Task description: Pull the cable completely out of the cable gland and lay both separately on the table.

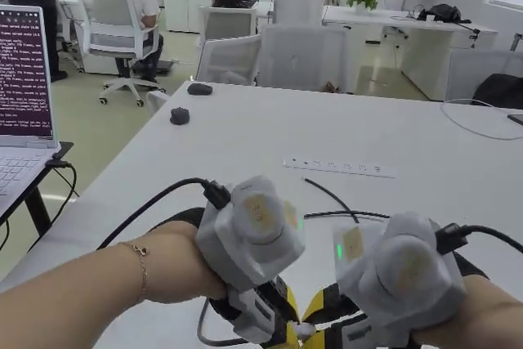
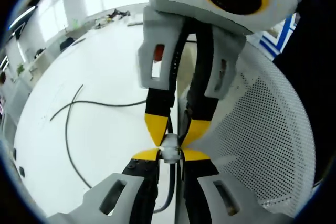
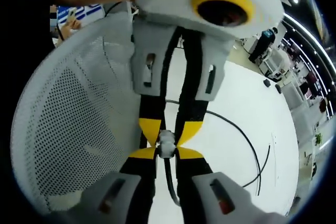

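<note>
Clenching tip to tip on a pale grey cable gland (image 2: pixel 169 148), left gripper (image 2: pixel 169 156) and right gripper (image 3: pixel 167 153), black cable (image 3: pixel 170 182) trailing from it, wide white table (image 1: pixel 327 132) stretching beyond, purple-screened laptop (image 1: pixel 24 71) glowing at left, white office chairs (image 1: pixel 110 14) standing behind.

The left gripper (image 2: pixel 170 156) and right gripper (image 3: pixel 167 153) are pale grey, with black jaws tipped in yellow. The gland (image 2: pixel 169 148) is whitish grey and the cable (image 3: pixel 170 182) is black. The table (image 2: pixel 105 66) is white. The chair (image 3: pixel 68 129) is white, dotted all over with small holes. The laptop (image 1: pixel 24 71) screen is purple with pale lines of text. The mouse (image 1: pixel 180 116) is black.
</note>
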Demonstrator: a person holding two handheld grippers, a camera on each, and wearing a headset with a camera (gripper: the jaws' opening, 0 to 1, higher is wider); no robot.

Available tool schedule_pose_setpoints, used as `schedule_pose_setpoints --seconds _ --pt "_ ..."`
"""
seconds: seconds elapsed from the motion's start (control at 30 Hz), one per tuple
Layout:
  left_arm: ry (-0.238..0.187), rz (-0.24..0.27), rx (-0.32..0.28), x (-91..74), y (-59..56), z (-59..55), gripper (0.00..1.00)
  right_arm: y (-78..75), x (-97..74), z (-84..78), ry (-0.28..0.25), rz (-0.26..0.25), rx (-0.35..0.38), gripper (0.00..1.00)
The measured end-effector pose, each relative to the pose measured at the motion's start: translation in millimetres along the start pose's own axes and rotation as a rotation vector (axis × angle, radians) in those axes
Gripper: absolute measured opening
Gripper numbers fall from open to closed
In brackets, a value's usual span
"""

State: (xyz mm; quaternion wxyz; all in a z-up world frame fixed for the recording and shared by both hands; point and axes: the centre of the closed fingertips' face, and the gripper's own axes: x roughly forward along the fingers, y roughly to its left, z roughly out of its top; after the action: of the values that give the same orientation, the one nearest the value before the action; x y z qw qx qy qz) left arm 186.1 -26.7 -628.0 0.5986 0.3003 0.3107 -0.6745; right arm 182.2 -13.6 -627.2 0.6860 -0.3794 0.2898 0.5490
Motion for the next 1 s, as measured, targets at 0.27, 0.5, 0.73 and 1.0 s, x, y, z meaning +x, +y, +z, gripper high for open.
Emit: schedule_pose_setpoints --seconds 0.27,0.5,0.73,1.0 --pt "0.024 -0.039 -0.073 3.9 -1.6 0.5 0.15 2.1 1.1 -0.7 0.048 -0.073 -0.211 0.11" --pt "0.019 -0.067 -0.196 1.7 -3.6 1.0 0.16 3.1 -1.8 0.2 0.059 -0.118 -0.375 0.12" --pt "0.051 0.063 -0.069 -4.1 2.5 7.4 0.16 -14.3 -10.6 -5.6 0.02 -0.135 -0.103 0.2" --pt "0.097 0.263 0.163 -12.2 10.9 15.3 0.16 -21.9 -18.3 -14.0 -0.035 -0.105 0.072 0.21"
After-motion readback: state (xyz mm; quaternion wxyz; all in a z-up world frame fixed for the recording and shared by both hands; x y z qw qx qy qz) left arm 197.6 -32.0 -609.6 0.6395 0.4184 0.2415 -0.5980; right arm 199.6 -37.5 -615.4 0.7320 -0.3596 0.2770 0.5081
